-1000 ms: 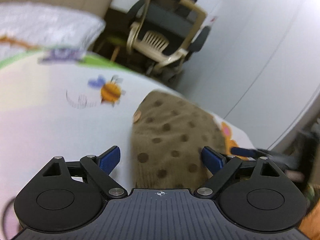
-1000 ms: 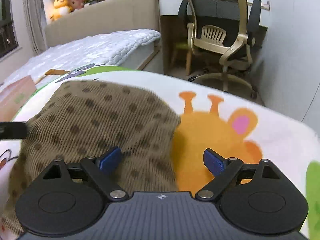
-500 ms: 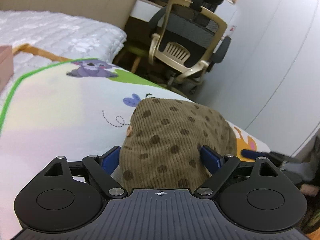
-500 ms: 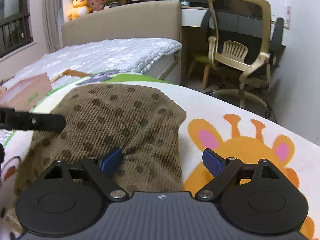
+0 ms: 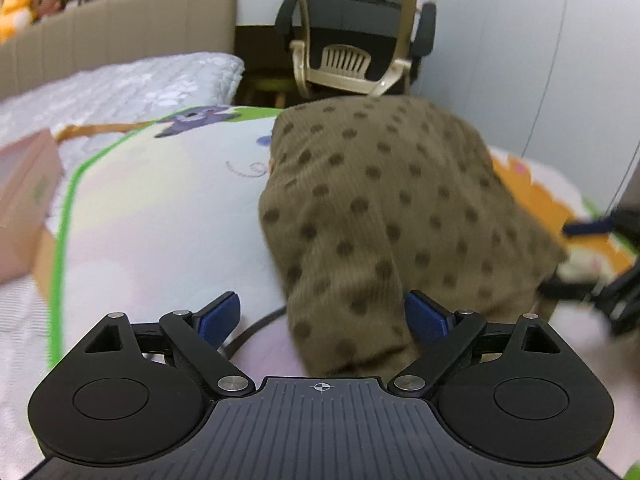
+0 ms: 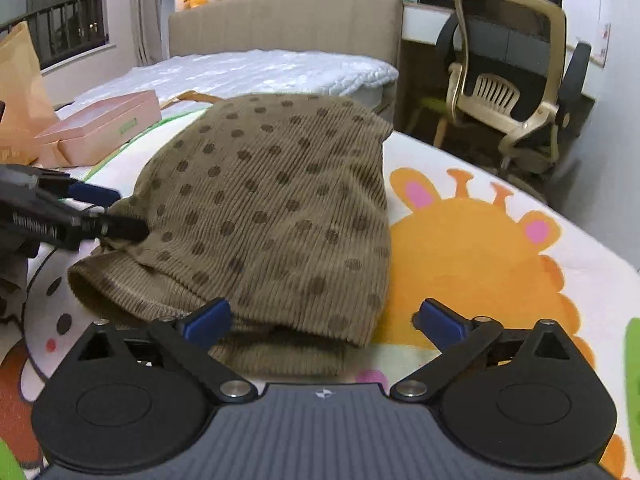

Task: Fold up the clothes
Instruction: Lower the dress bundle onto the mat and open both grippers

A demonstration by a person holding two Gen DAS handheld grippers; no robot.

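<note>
A bedroom, with a cartoon animal mat (image 6: 500,248) spread flat for folding. The spotted brown garment (image 6: 272,216) lies bunched on the mat. The left gripper (image 5: 322,316) and right gripper (image 6: 324,320) stand near the garment's edge. Their jaws are wide and hold nothing; the right jaws have just been opening.

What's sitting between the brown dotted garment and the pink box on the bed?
In the left wrist view, only bare cartoon-print blanket with its green border lies between the garment and the pink box. The right wrist view shows nothing else there either.
</note>
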